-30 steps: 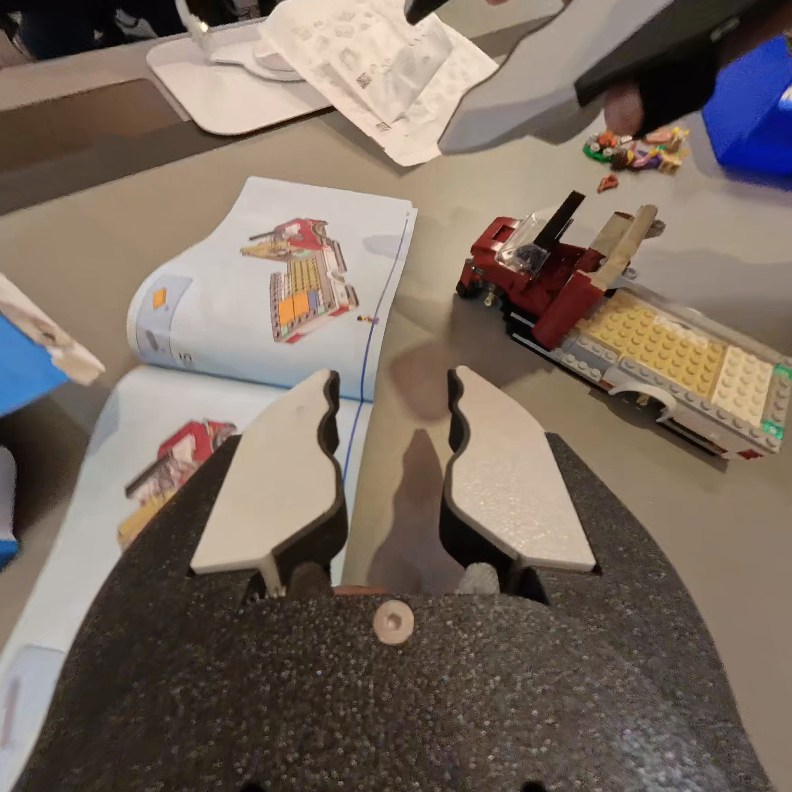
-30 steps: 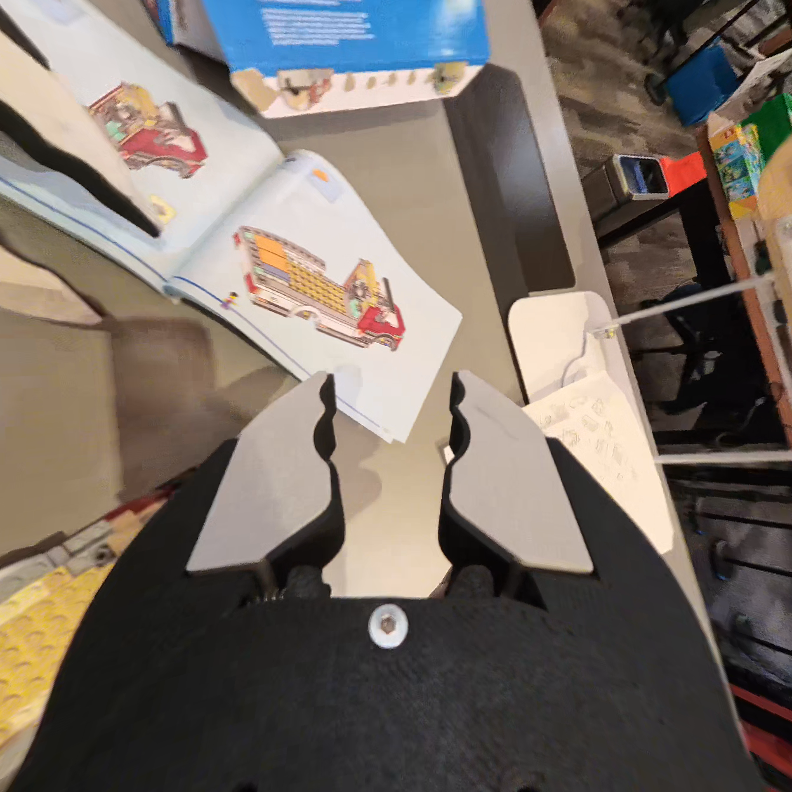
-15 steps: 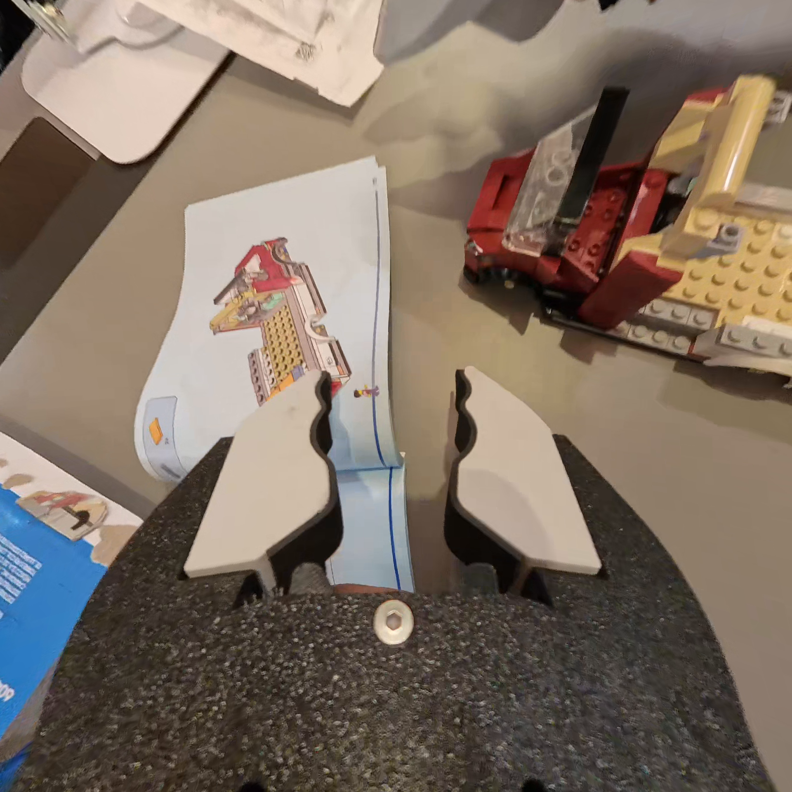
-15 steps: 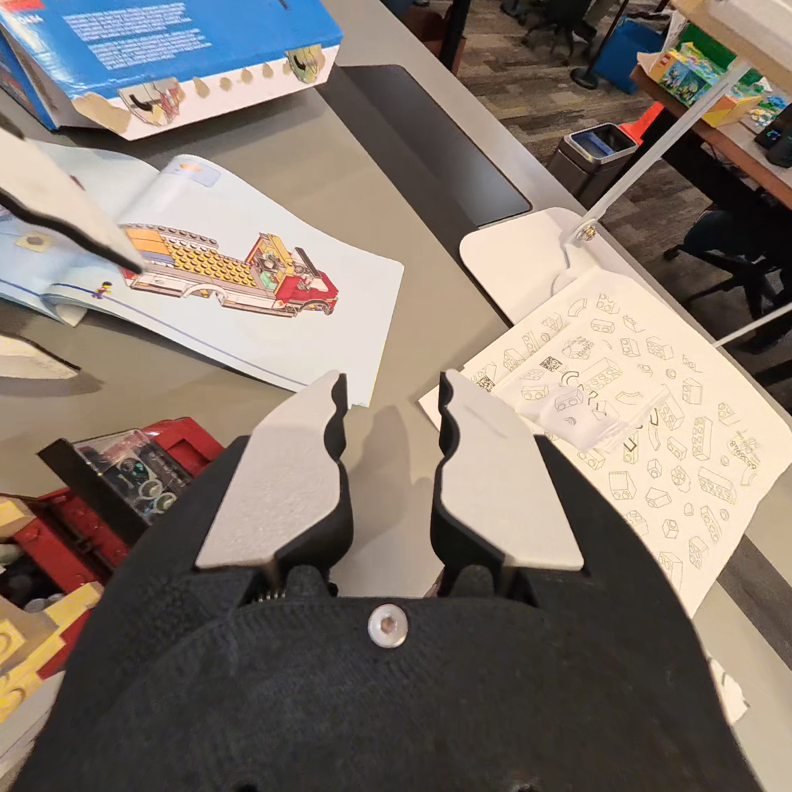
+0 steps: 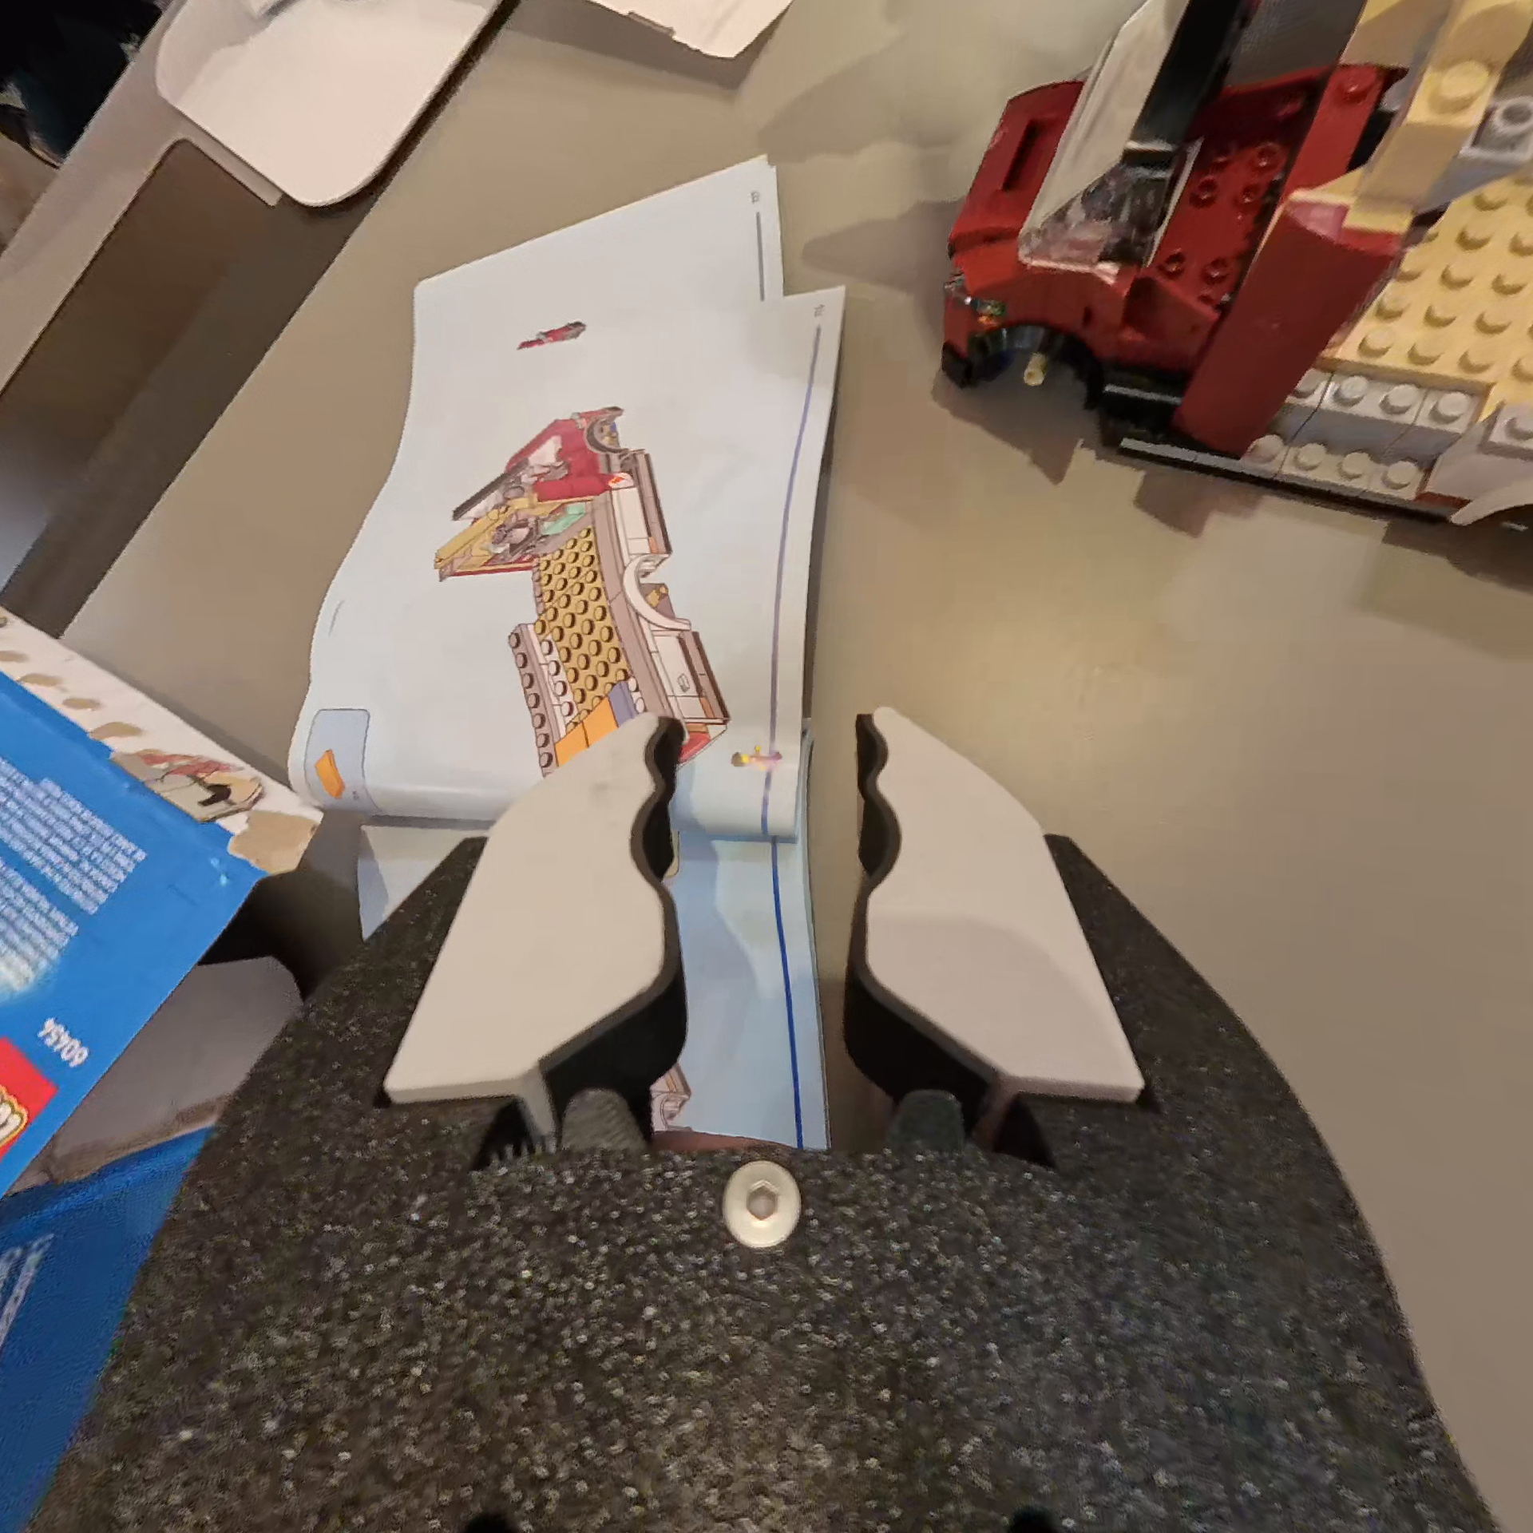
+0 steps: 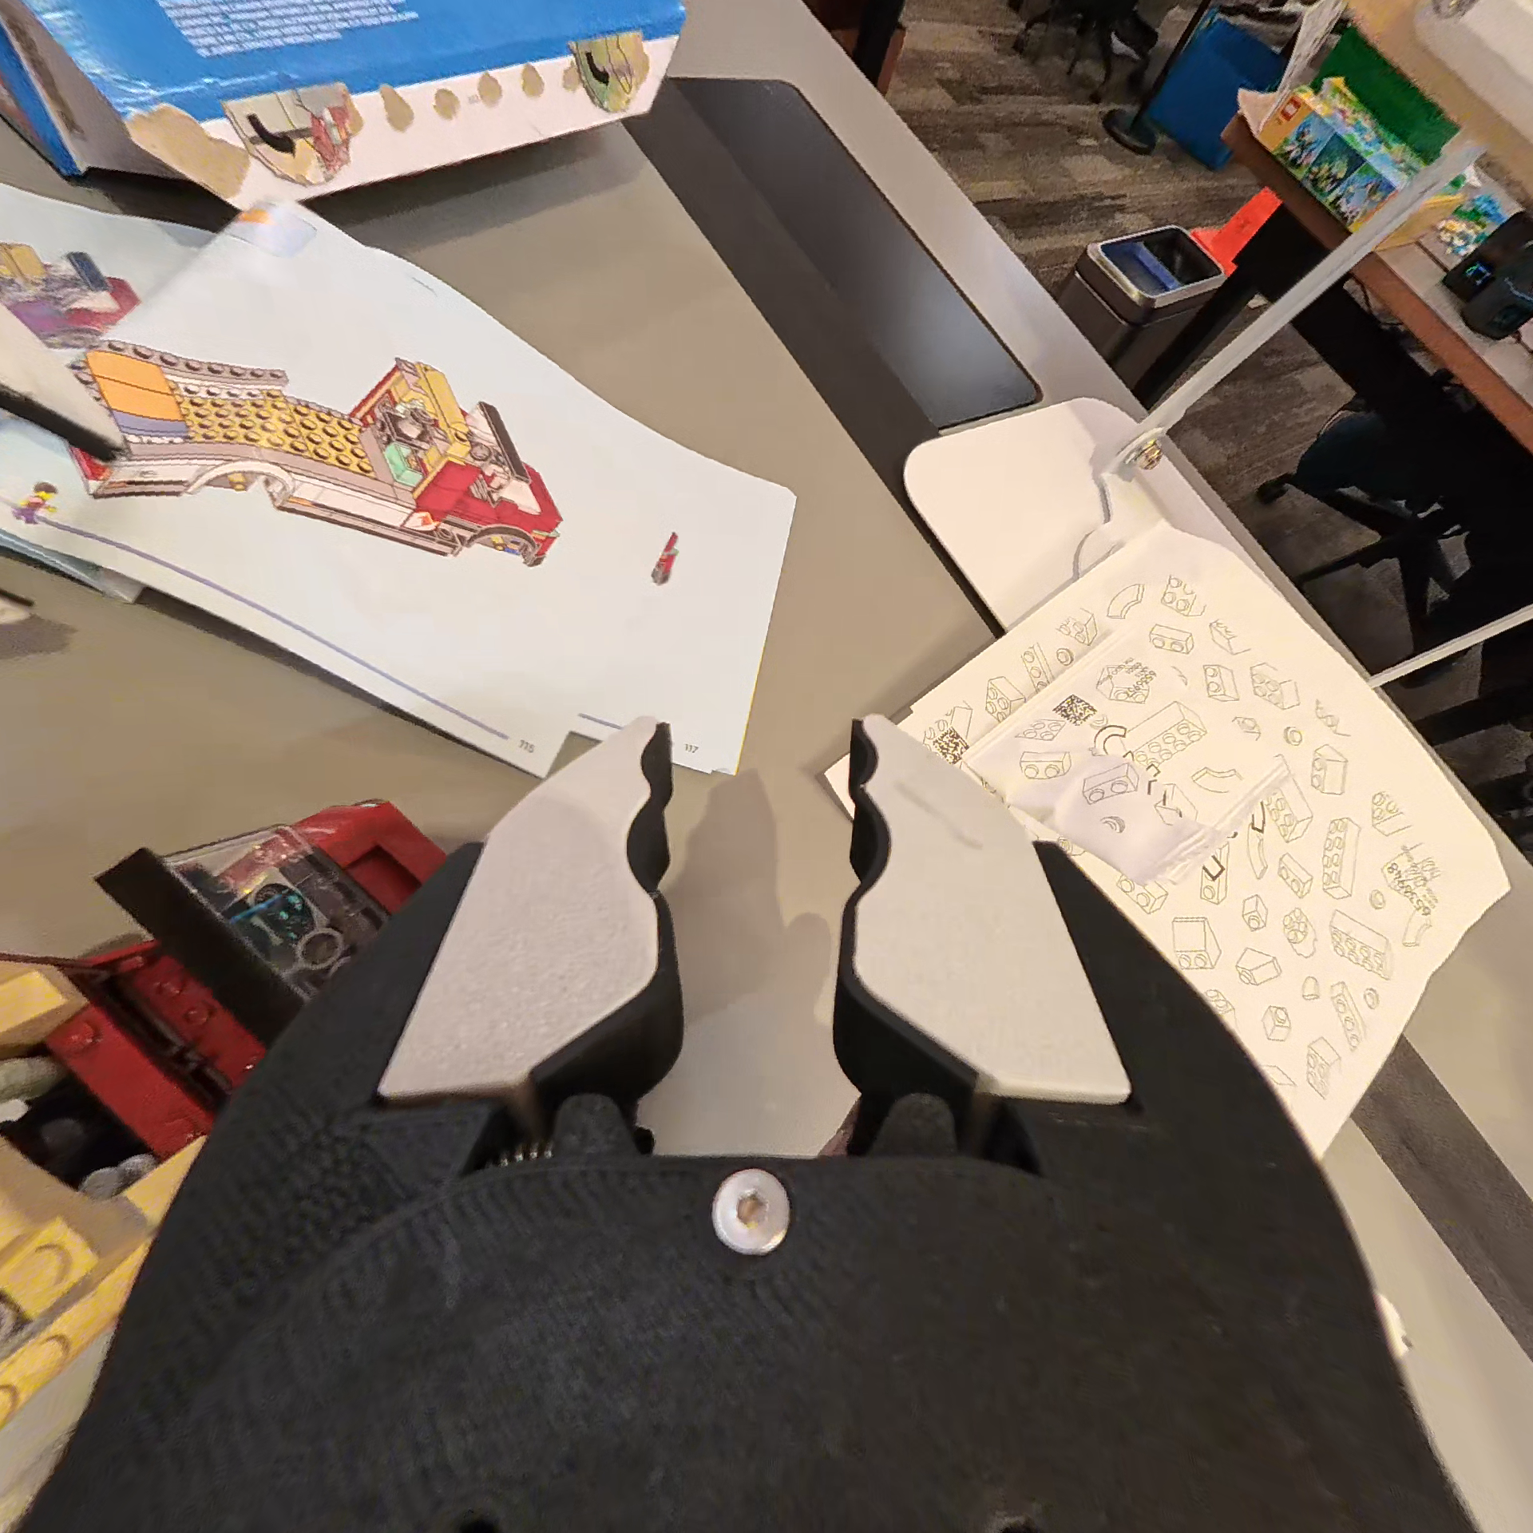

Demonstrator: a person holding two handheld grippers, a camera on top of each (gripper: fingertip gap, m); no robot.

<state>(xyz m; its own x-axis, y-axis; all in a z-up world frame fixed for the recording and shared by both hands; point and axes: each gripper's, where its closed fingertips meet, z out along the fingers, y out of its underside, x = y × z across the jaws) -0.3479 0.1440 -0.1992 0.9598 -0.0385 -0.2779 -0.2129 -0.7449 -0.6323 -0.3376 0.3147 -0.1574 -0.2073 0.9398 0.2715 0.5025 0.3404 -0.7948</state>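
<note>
My left gripper (image 5: 767, 730) is open and empty. It hovers low over the right edge of an open light-blue instruction booklet (image 5: 581, 539), near its fold; the pads do not press on the paper. A partly built brick truck (image 5: 1244, 290) with a dark red cab and a tan studded bed stands to the right. My right gripper (image 6: 759, 734) is open and empty above bare table, between the booklet's corner (image 6: 705, 664) and a white paper bag (image 6: 1203, 829) printed with brick outlines. The truck (image 6: 207, 954) is at its lower left. A left-gripper finger (image 6: 50, 406) shows over the booklet.
A torn blue cardboard box (image 5: 83, 912) lies left of the booklet and also shows in the right wrist view (image 6: 373, 75). A white lamp base (image 6: 1012, 506) sits by the table's far edge. Beyond it are chairs, a bin (image 6: 1153, 274) and another table. There is about 20 centimetres between the tips of the two grippers.
My left gripper moved closer, down over the booklet's right edge, and its jaws narrowed a little. My right gripper swung from the booklet toward its corner and the paper bag. Neither gripper holds anything.
</note>
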